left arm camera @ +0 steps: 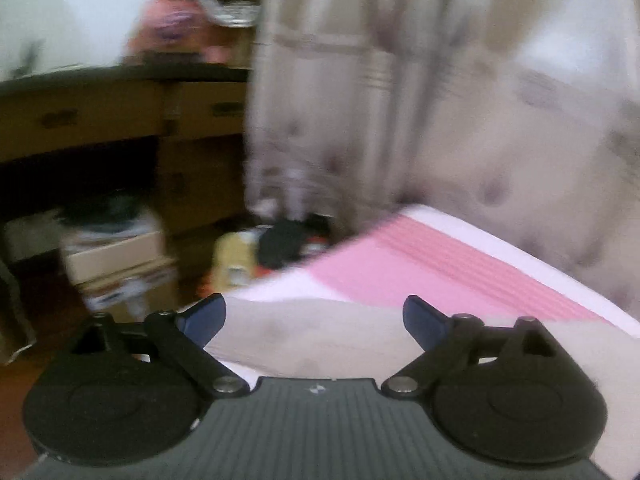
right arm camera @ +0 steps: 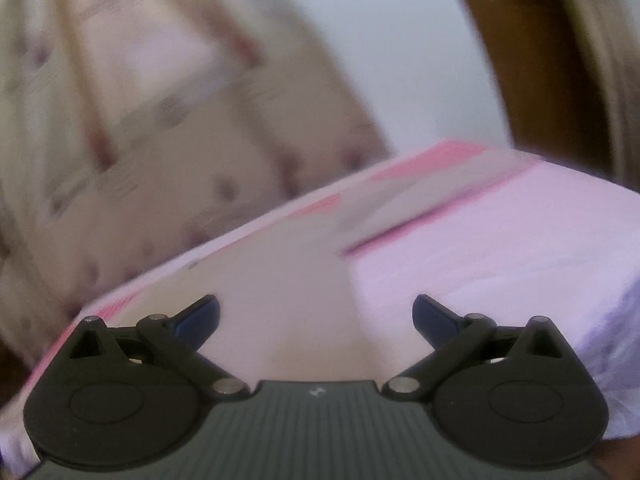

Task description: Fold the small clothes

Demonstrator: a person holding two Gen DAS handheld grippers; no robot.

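Both pictures are blurry. The left tongs [left arm camera: 314,320] are spread wide apart and hold nothing. Just past their blue fingertips [left arm camera: 204,316] lies a pale cream cloth [left arm camera: 320,336], the small piece of clothing, flat on the bed [left arm camera: 408,264]. The bed has a sheet with pink and white parts. The cloth sits near the bed's edge, close to the tongs.

The right tongs [right arm camera: 316,318] are also spread wide apart and hold nothing. The same cream cloth [right arm camera: 288,280] lies in front of them on the bed [right arm camera: 500,248], with the lilac-white sheet to its right.

A flowery curtain [left arm camera: 420,100] hangs behind the bed. In the left view, a brown desk [left arm camera: 120,108] with drawers stands at the far left, and boxes [left arm camera: 120,264] sit on the floor under it.
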